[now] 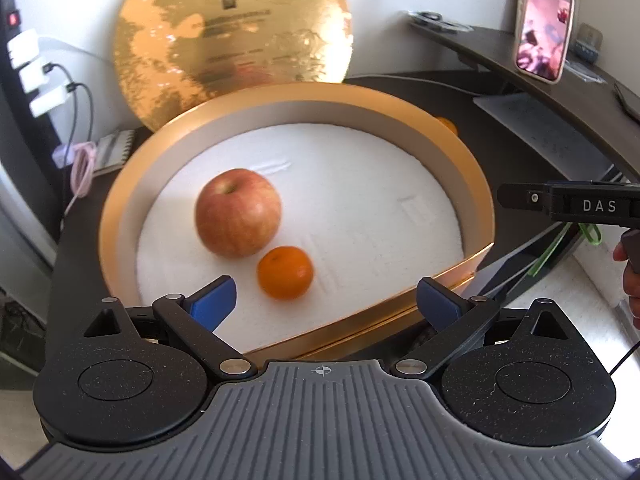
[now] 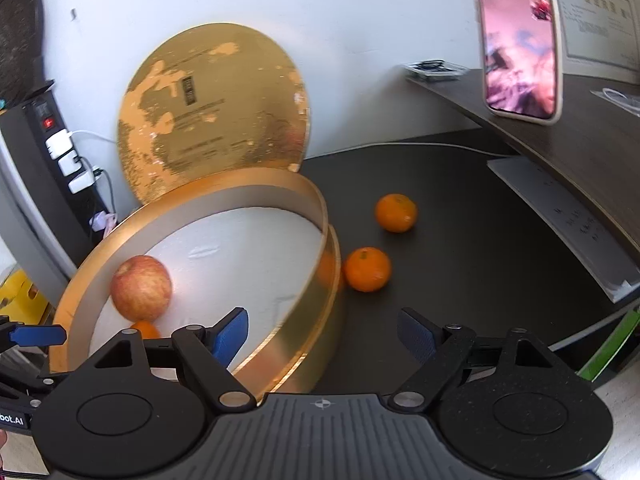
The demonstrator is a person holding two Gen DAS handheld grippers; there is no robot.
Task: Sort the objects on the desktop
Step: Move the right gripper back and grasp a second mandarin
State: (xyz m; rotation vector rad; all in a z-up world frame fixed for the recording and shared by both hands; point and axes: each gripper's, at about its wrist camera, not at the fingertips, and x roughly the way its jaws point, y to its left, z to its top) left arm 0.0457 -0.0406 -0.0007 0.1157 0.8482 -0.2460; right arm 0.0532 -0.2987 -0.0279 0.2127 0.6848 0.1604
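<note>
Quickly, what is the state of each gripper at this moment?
Left gripper: open, holding nothing, above the gold box near the orange.
Right gripper: open, holding nothing.

Right wrist view: inside the gold box [image 2: 320, 312], the small orange [image 2: 145, 329] beside the apple [image 2: 141, 287] is half hidden behind the right tongs' [image 2: 324, 336] linkage. Left wrist view: an orange [image 1: 447, 125] behind the box's far rim shows only as a sliver. Print on the gold lid [image 1: 232, 28] leaning behind the box is too blurred to read. The phone [image 2: 519, 40] screen is an indistinct pink smear. A hand [image 1: 630, 276] is cut by the frame edge.
</note>
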